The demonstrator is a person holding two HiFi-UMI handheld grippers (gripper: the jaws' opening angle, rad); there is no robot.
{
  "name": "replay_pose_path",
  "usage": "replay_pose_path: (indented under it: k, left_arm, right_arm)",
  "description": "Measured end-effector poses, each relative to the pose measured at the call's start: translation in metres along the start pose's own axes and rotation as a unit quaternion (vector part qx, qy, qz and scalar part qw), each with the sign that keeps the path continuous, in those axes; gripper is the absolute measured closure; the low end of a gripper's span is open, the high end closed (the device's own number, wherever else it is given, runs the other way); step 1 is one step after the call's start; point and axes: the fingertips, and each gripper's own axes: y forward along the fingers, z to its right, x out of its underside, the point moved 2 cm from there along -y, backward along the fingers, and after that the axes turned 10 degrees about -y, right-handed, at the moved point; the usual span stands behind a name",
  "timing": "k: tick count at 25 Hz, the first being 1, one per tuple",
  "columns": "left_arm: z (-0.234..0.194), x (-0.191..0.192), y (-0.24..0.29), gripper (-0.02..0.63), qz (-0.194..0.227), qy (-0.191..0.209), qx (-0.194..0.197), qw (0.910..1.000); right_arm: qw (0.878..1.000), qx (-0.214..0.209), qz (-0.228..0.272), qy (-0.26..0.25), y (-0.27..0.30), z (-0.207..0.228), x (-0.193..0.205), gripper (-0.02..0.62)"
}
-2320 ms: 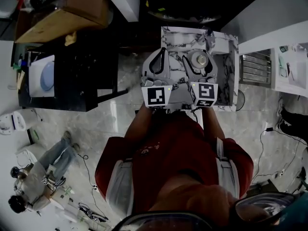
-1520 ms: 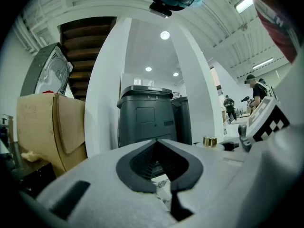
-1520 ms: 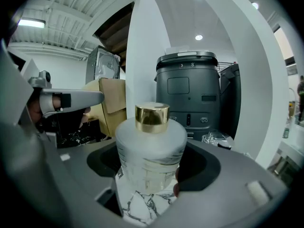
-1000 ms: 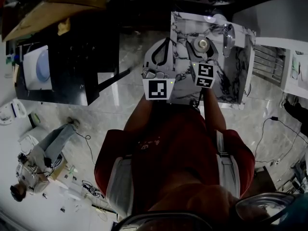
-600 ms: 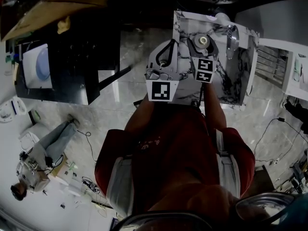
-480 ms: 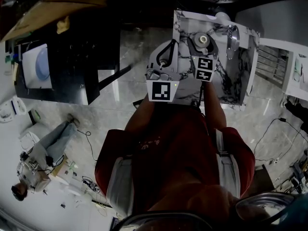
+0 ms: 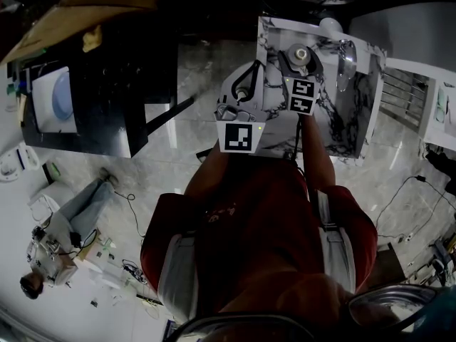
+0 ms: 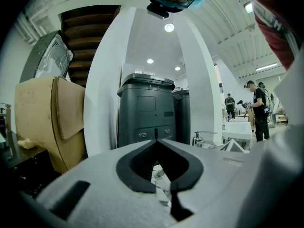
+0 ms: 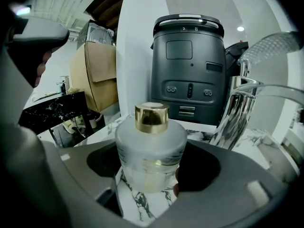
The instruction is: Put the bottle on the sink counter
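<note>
Right gripper [image 7: 297, 57] fingers grip the one frosted-glass, gold-capped bottle [image 9: 151, 148] by the white marble table's [image 7: 329, 123] far-left edge, bare marble nearer, one chrome tap [image 7: 344, 53] right; left gripper [image 8: 156, 140] fingers closed, empty.

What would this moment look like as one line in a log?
right tongs: gripping bottle | bottle: upright, over marble counter, beside tap | left tongs: shut, empty

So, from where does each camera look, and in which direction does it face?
Head view: on the person's head, facing steeply down at the sink counter; the red torso, left hand-held gripper and right hand-held gripper show.
Left gripper view: on the left one, facing a dark grey machine; its shut, empty jaws show.
Right gripper view: on the right one, facing the bottle and faucet; its jaws grip the bottle.
Shared: both gripper views show the machine; head and right gripper views, the bottle.
</note>
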Motion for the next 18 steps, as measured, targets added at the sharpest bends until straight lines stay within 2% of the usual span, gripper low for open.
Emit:
replay_pose_path:
  k: [18]
  left_arm:
    - [-0.006,0.004,0.008,0.603,-0.007,-0.005,0.005,1.0000]
  right_arm:
    - [1.000,0.015,-0.006,0.004,0.020,0.003,0.003,0.256]
